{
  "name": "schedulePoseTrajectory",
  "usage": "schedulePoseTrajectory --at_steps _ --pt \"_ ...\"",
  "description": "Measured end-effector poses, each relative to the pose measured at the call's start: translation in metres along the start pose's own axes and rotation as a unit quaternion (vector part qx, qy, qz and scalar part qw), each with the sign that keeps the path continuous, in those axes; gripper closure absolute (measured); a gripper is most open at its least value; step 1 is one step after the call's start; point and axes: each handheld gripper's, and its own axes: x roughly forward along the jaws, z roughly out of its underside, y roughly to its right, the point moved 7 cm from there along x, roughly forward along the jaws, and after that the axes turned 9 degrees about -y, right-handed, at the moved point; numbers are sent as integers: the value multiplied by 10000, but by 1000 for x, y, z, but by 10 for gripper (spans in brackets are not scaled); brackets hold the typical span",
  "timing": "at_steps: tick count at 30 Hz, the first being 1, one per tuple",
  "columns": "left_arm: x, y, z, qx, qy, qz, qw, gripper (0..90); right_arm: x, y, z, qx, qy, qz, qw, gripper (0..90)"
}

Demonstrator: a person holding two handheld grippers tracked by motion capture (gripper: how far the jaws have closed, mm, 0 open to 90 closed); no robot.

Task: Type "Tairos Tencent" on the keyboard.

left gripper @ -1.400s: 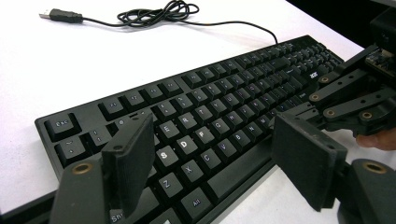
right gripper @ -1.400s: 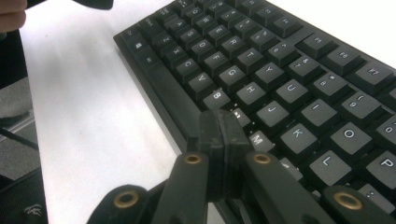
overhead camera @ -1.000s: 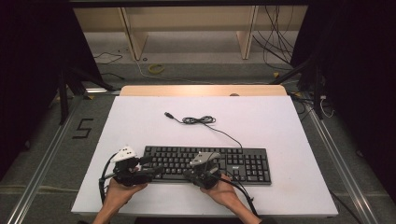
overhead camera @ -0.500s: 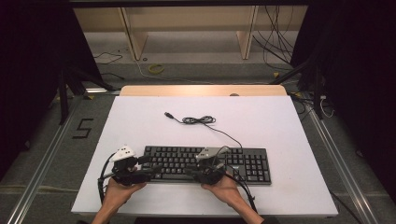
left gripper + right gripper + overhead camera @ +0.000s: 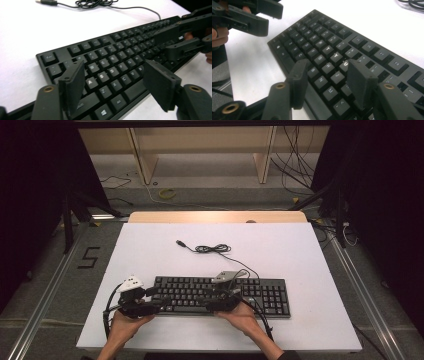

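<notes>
Keyboard (image 5: pixel 222 295) lies flat near the front edge of the white table (image 5: pixel 300 250), long side toward the person; its cable (image 5: pixel 212 249) runs back in a loose coil, plug lying free, not plugged in. Left gripper (image 5: pixel 150 301) hovers over the keyboard's left end, jaws wide apart over the A-S-D keys, holding nothing (image 5: pixel 112 82). Right gripper (image 5: pixel 212 300) hovers over the middle, jaws moderately apart above the H-J-N keys, also empty (image 5: pixel 325 75). Judgement: work looks like key pressing or a two-ended grasp of the keyboard, at approach stage; no key visibly pressed, no grip made, so nearly all remains. Unclear: whether either jaw tip touches a keycap; the high view is too small to tell. Keycaps in the left gripper view blur toward the far end; the near edge is cut off in both gripper views.
</notes>
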Motion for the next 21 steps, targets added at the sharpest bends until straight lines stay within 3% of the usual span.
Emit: schedulePoseTrajectory --at_steps 7,12,15,21 --pt "1 -7 5 -81 -229 -146 9996 478 3 4 -7 2 -38 89 10000 457" --pt "3 -11 9 -115 -437 -309 9985 621 7 4 -13 -4 -59 97 9999 464" --pt "3 -13 11 -133 -516 -313 9981 697 10 4 -16 -28 -63 94 9999 498" --pt "6 -15 15 -62 -724 -347 9968 805 14 3 -22 -68 -15 123 9999 657"
